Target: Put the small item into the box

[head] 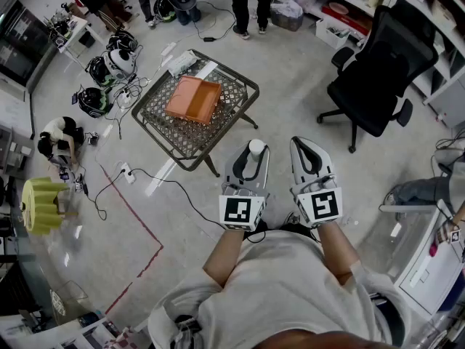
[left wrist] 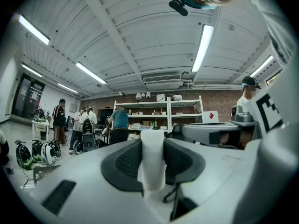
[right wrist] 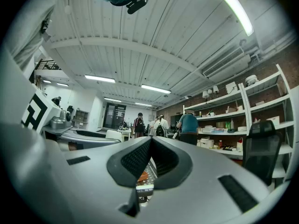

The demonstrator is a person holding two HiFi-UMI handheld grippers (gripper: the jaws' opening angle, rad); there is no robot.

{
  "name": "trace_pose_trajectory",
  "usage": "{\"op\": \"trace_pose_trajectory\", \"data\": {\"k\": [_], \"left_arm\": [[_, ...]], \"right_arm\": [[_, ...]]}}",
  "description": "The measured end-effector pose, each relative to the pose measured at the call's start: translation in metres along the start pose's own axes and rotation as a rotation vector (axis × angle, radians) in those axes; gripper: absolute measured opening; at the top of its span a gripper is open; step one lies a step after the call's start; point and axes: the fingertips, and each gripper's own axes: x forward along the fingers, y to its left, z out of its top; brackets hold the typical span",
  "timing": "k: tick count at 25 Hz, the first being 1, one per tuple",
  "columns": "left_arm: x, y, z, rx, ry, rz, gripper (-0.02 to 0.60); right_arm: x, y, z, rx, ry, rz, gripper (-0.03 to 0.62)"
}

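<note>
Big grey floor (head: 305, 71) fills the head view, cables trailing across it. On it, far and to the left, stands the metal mesh table (head: 234, 86). Off to the right sits a black office chair (head: 374, 67), well apart from the table. A row of helmets (head: 109, 67) lies on the floor to the left of the table. Now the orange box (head: 192, 99): it rests flat on the middle of the table's mesh top, nothing touching it. Nearer in, both arms reach forward side by side over the floor, short of the table. The right claw (head: 305, 147) is closed, its pads meeting at the tips with nothing between them; through the gap behind its tips the right gripper view catches a glimpse of the table and the box. The left claw (head: 251, 155), just beside it, is clamped on the small white item (left wrist: 153, 160), which stands upright between the dark pads, its top poking above them, well apart from the box
</note>
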Motion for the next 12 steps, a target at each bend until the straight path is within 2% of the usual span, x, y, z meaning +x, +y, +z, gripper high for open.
{"op": "trace_pose_trajectory", "data": {"k": [4,8,12], "left_arm": [[-0.005,0.006,-0.004,-0.012,0.005,0.000,0.140],[-0.011,0.016,-0.005,-0.017,0.012,0.004,0.140],[-0.016,0.029,-0.006,-0.027,0.012,0.007,0.141]], "right_arm": [[0.003,0.008,-0.002,0.009,0.003,0.001,0.003],[0.009,0.023,0.004,0.044,-0.036,0.038,0.003],[0.019,0.036,0.003,0.013,-0.024,0.033,0.003]]}}
